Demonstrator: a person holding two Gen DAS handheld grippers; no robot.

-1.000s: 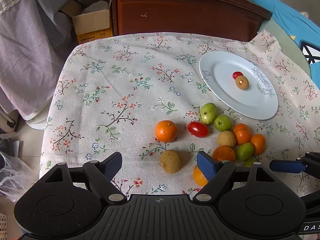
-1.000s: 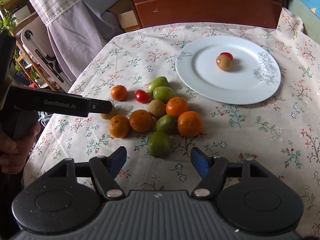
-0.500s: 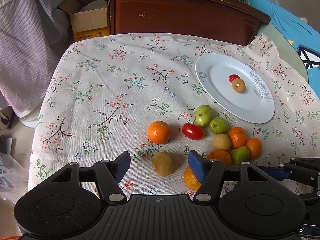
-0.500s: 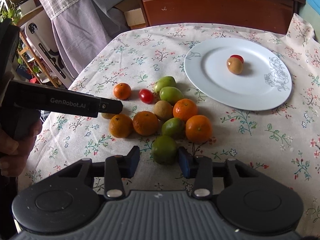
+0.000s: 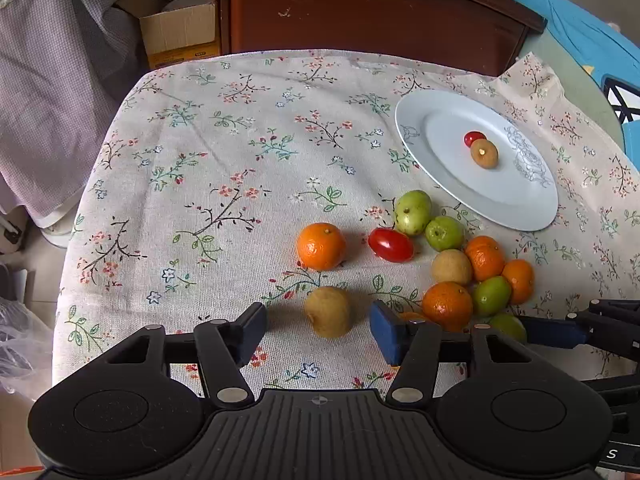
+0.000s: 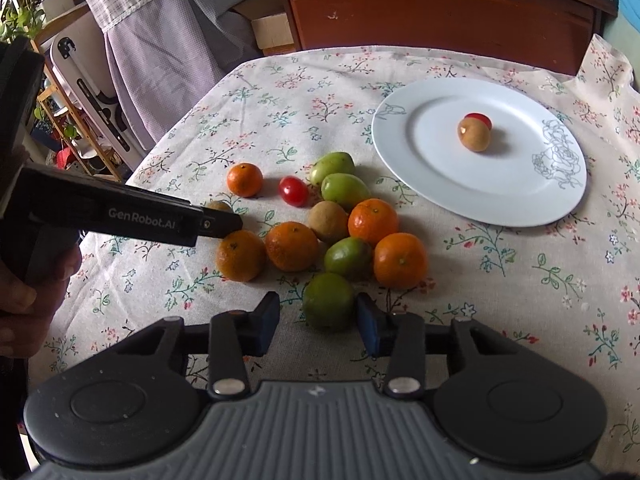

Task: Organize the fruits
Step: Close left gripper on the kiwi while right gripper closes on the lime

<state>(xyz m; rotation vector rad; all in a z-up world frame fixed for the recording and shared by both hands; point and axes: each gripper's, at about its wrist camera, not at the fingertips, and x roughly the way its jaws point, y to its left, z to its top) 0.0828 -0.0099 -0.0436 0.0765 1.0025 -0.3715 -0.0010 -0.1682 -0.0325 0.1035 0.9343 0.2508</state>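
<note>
A pile of oranges, green fruits, a red tomato (image 5: 390, 244) and brown kiwis lies on the floral tablecloth. A white plate (image 6: 424, 184) holds a kiwi (image 6: 474, 134) and a small tomato (image 6: 480, 119). My left gripper (image 5: 318, 333) is open with its fingers on either side of a brown kiwi (image 5: 328, 311), a gap on each side. My right gripper (image 6: 318, 322) is open around a green fruit (image 6: 328, 300) at the near edge of the pile, its pads close to the fruit but apart from it.
A lone orange (image 5: 321, 246) lies left of the tomato. A dark wooden cabinet (image 5: 372, 12) stands behind the table, with a cardboard box (image 5: 180, 32) and hanging cloth at the left. The left gripper's body (image 6: 108, 216) crosses the right wrist view.
Both grippers moved forward and down onto the fruit. The left one now brackets the kiwi, the right one brackets the green fruit. Both sets of fingers narrowed somewhat.
</note>
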